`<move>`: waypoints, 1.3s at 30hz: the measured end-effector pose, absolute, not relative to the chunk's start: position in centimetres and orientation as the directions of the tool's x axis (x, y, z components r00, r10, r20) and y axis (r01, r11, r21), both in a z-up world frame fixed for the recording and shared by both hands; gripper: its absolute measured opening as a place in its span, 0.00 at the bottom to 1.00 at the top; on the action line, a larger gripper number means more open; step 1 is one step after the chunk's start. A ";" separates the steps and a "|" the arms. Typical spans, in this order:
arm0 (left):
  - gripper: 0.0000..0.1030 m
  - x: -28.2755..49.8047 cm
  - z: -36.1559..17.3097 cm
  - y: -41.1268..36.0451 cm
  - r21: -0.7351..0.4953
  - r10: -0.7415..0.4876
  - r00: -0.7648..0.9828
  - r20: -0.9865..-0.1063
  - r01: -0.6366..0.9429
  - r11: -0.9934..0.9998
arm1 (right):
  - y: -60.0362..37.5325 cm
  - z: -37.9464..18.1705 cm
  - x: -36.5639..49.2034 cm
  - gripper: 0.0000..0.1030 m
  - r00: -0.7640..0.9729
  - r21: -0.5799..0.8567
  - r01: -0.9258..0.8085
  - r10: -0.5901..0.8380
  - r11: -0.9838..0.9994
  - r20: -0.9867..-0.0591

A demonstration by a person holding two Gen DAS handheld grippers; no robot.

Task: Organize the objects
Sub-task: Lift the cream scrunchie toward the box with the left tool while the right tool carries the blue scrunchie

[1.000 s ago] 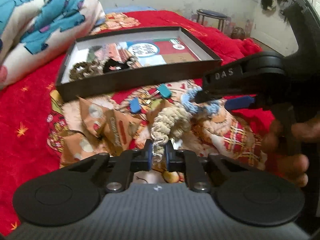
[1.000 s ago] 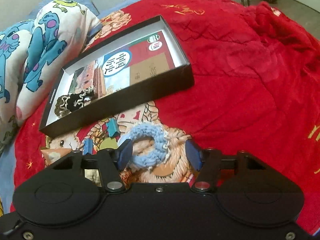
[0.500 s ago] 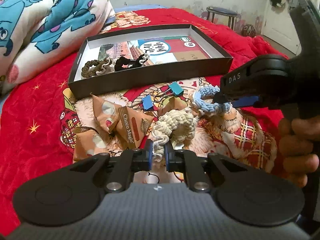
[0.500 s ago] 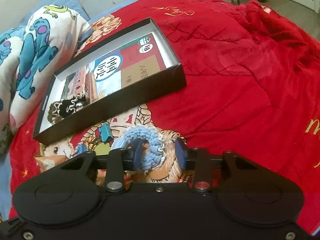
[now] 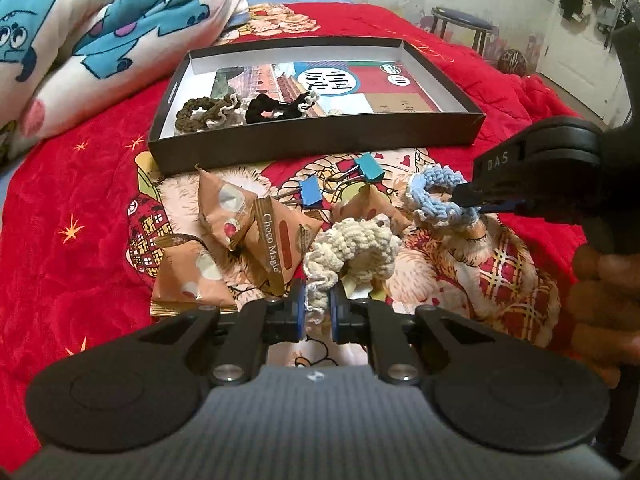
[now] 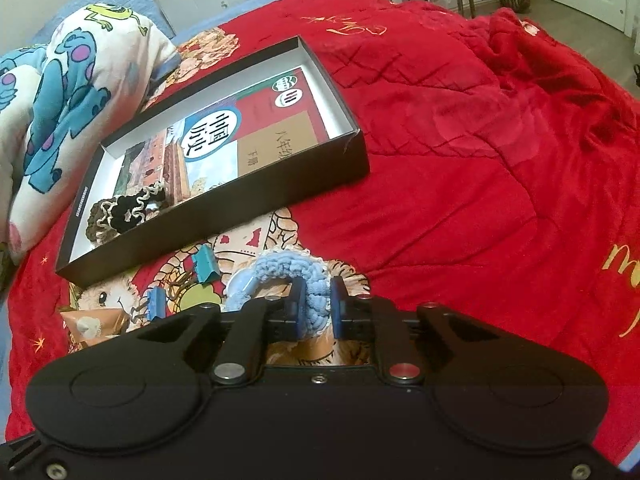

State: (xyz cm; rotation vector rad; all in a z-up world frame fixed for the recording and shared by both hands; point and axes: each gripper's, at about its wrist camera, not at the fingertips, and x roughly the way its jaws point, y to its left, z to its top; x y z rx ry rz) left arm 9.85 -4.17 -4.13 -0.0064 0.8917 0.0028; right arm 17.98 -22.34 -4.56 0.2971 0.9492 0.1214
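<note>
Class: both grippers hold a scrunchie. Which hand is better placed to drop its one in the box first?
Probably right: its gripper, shut on the blue scrunchie, is nearer the box; the left gripper with the cream scrunchie sits behind snack packets.

Left gripper [image 5: 318, 307]: fingers pinched tight, angled down. Right gripper [image 6: 316, 307]: jaws have just been closing, now clamped, also angled down (same tilt as left). Bare hand [image 5: 600, 300] wrapped round the right gripper's handle.
</note>
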 end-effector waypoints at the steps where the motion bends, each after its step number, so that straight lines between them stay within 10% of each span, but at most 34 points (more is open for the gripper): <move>1: 0.15 9.8 -4.1 -4.2 0.001 0.004 0.628 -0.778 -0.005 1.000 | -22.3 -4.5 17.9 0.12 0.578 0.306 0.023 0.237 0.952 -0.781; 39: 0.14 8.2 0.1 -1.6 -0.061 0.012 0.707 -0.707 -0.079 0.995 | -20.0 0.2 13.1 0.12 0.720 0.453 -0.160 0.417 0.877 -0.555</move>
